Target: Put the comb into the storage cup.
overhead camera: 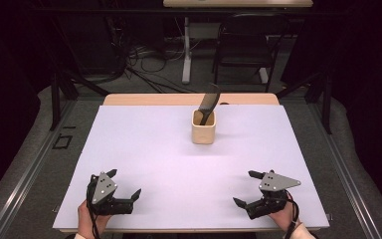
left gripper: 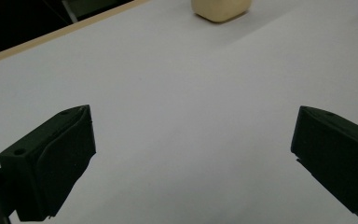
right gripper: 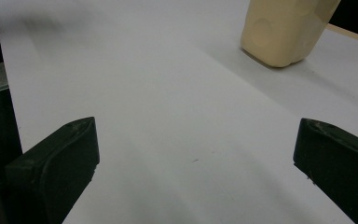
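Left tongs and right tongs low at near edge, both apart, facing cup

left hand-held gripper jaws wide apart, right hand-held gripper likewise, seemingly hovering low

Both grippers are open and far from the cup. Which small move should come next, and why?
Probably move the right gripper forward toward the black comb standing in the cream square cup. Its jaws are open and empty, like the left gripper, and the comb's top sticks out.
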Action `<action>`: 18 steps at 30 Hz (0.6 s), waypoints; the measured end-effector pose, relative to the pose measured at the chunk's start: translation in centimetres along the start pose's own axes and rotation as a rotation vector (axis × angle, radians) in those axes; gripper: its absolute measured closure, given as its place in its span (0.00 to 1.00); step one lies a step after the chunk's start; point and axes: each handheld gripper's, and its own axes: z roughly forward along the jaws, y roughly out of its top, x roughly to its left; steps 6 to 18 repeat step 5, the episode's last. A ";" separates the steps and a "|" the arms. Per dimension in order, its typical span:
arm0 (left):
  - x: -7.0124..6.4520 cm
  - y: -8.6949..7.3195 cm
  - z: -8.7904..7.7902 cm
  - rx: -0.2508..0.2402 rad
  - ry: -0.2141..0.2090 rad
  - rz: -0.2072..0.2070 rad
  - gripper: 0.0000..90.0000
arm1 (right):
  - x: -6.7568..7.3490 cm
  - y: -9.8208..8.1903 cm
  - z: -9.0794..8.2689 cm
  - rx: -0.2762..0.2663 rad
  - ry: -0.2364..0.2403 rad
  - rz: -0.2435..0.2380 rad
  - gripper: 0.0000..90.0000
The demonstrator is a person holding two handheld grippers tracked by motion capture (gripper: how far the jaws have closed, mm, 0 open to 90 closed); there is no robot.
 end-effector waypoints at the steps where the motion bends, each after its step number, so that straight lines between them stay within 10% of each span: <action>1: 0.1 0.0 0.0 -0.004 0.001 -0.007 0.00 | 0.0 0.0 0.0 0.000 -0.001 0.001 0.00; 18: 0.6 0.0 0.0 -0.008 0.008 -0.026 0.00 | -0.1 0.0 0.0 0.005 -0.002 0.002 0.00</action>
